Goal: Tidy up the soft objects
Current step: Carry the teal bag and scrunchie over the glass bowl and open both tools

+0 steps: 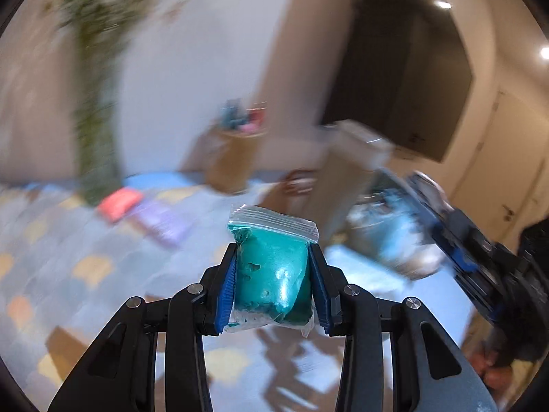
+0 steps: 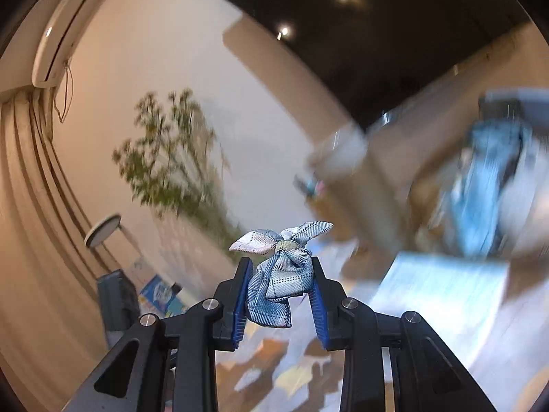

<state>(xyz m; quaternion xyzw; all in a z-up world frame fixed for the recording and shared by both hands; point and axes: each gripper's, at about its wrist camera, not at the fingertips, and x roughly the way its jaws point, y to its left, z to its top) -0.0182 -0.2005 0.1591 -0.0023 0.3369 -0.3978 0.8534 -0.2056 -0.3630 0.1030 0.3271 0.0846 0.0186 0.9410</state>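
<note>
**Inspector:** Soft objects, two in transit. The left gripper [image 1: 273, 276] is clamped on a zip bag of teal putty [image 1: 272, 267], held clear above the patterned floor mat [image 1: 85, 267]. The blue pads [image 1: 228, 292] press its flanks.

**Onlooker:** How will it handle?

**Inspector:** My judgement: dense for its size, yielding, with slick film outside. It bulges between the jaws. Take it across the thick middle, as now; the empty sealed lip would slide.

**Onlooker:** And the other?

**Inspector:** The right gripper [image 2: 279, 283] is pinched narrow on a plaid fabric bow [image 2: 283, 271], also above the mat. Very light, limp, nothing to break. The knot is the firm hold; loose tails would pull through.

**Onlooker:** Destination?

**Inspector:** Likely the cardboard box [image 1: 230, 161] at the mat's far edge, though blur hides detail
</note>
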